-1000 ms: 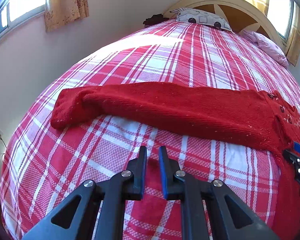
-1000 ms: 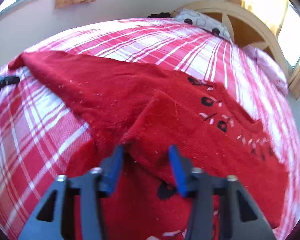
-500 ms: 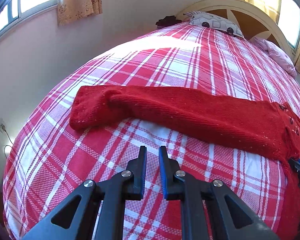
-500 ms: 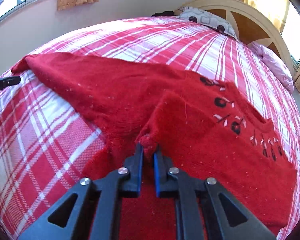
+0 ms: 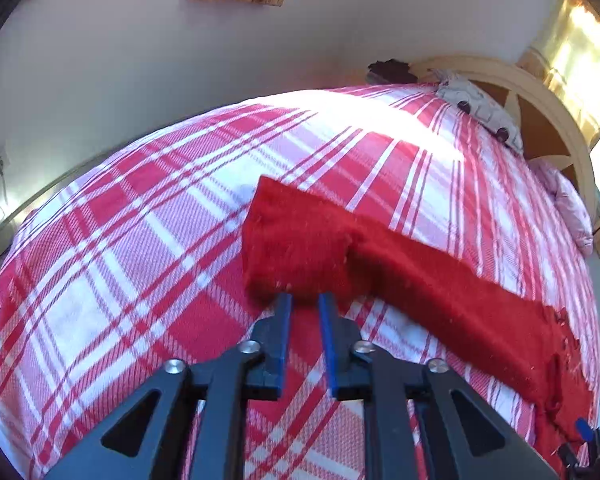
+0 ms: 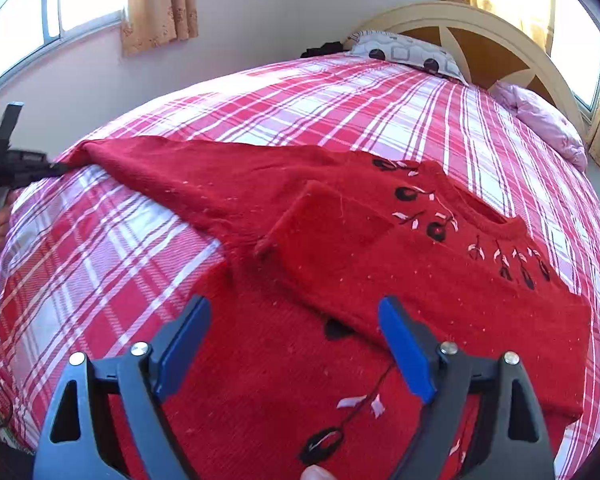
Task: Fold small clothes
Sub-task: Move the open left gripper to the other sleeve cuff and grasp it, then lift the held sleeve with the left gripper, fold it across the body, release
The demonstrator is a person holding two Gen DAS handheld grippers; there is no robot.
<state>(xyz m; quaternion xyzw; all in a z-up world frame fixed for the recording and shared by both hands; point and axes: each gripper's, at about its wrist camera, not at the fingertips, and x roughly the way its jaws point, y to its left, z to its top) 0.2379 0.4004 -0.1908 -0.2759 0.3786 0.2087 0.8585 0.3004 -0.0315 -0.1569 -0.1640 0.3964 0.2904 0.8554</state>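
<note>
fuzzy knit sweater (image 6: 340,240), woven plaid bedspread (image 6: 100,260)

No readable text, label, brand, number or sign anywhere in either view; only embroidered flower motifs on the red sweater (image 6: 380,264).

A bed covered by a red-and-white plaid cotton sheet (image 6: 320,96) carries a red knitted sweater (image 6: 380,264) at centre, a grey patterned pillow (image 6: 404,54) at twelve o'clock, and a pale pink pillow (image 6: 540,116) at two o'clock.
</note>
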